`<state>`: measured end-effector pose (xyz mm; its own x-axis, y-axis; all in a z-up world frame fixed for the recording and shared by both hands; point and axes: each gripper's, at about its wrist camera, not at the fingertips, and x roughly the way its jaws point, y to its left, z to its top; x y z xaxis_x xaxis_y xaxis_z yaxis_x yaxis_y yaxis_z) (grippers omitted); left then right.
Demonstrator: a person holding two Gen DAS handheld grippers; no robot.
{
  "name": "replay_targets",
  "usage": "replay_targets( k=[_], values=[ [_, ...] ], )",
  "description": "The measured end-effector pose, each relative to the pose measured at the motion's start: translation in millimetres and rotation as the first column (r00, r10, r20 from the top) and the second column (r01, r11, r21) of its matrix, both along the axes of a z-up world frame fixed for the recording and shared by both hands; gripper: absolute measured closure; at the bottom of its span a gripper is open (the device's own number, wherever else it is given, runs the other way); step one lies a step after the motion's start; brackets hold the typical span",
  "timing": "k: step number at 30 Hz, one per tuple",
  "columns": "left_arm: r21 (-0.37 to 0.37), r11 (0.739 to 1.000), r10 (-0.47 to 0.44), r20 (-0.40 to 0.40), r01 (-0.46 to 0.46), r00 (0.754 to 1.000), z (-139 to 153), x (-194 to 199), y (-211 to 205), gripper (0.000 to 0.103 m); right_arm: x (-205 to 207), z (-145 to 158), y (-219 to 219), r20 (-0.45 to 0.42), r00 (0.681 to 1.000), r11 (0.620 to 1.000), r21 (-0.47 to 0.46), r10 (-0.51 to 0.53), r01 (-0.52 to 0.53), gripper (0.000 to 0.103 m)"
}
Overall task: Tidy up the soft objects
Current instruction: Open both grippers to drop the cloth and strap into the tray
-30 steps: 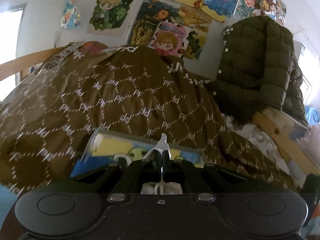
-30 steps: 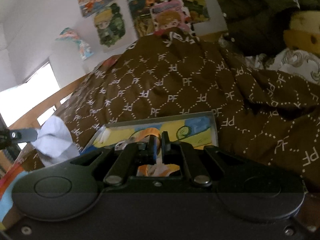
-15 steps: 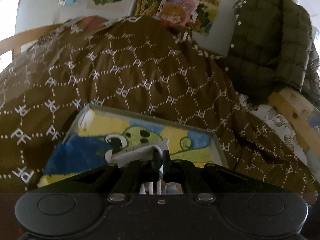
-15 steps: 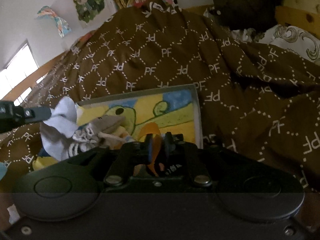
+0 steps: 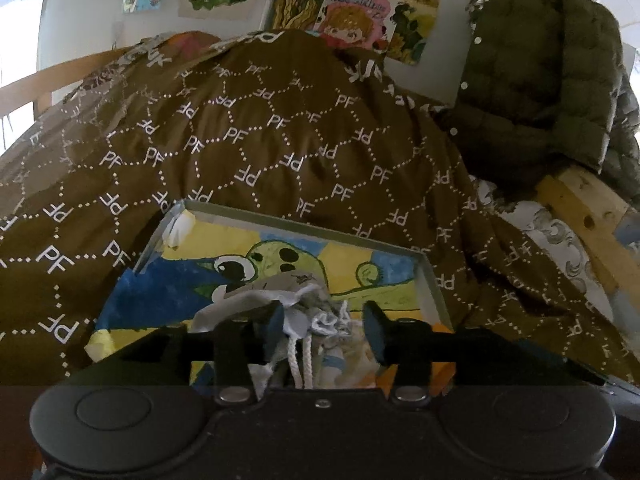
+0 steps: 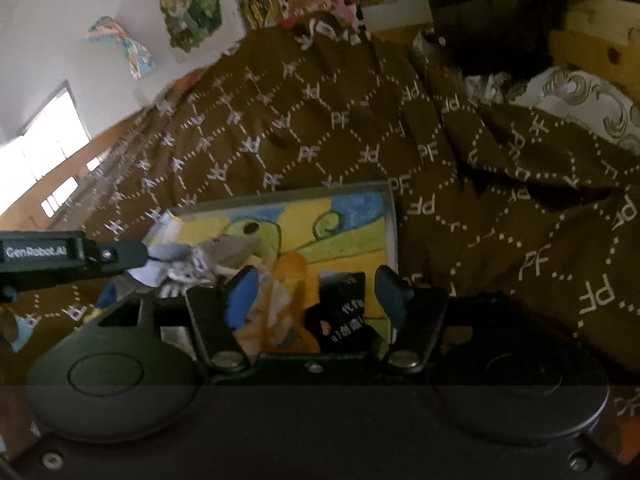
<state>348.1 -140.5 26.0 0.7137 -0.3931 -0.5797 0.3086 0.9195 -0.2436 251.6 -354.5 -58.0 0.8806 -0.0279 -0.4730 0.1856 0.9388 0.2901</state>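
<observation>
You have two grippers, left gripper [image 5: 324, 322] and right gripper [image 6: 314, 294], over one painted tray [image 5: 430, 280]; in the tray lie one grey drawstring pouch [image 5: 296, 292], one orange cloth [image 6: 294, 276] and one black item [image 6: 344, 308].

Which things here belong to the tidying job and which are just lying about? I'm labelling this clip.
Job: painted tray; grey drawstring pouch; orange cloth; black item; left gripper and right gripper, both opening.
Lying about: brown PF blanket; green quilted jacket; wall drawings.
</observation>
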Motion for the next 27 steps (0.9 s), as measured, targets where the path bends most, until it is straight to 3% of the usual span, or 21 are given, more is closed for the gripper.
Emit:
replay_targets(
  k=[2,10,17,22,27],
  values=[
    [-0.001,1.0,0.001,0.013,-0.001,1.0,7.1,-7.6,-0.9,0.047,-9.5,9.8,0.7,0.032,0.999,1.0,-0.001,-0.003,0.003,0.03],
    [-0.018,0.999,0.031,0.118,-0.029,0.993,40.8,-49.4,10.5,0.026,-55.1,55.2,6.3,0.152,0.988,0.998,-0.06,0.003,0.007,0.019],
    [-0.036,0.997,0.074,0.232,-0.067,0.97,69.2,-98.0,31.9,0.008,-98.7,88.5,13.3,0.263,0.965,0.997,-0.081,0.016,0.006,0.008],
    [-0.059,0.994,0.105,0.299,-0.092,0.948,81.7,-137.1,52.1,0.001,-131.7,105.3,22.8,0.336,0.942,0.996,-0.091,0.023,0.008,0.001],
    [-0.086,0.992,0.118,0.327,-0.095,0.938,81.3,-177.1,77.4,0.001,-168.8,108.4,34.3,0.38,0.925,0.995,-0.099,0.03,0.008,0.001]
  ],
)
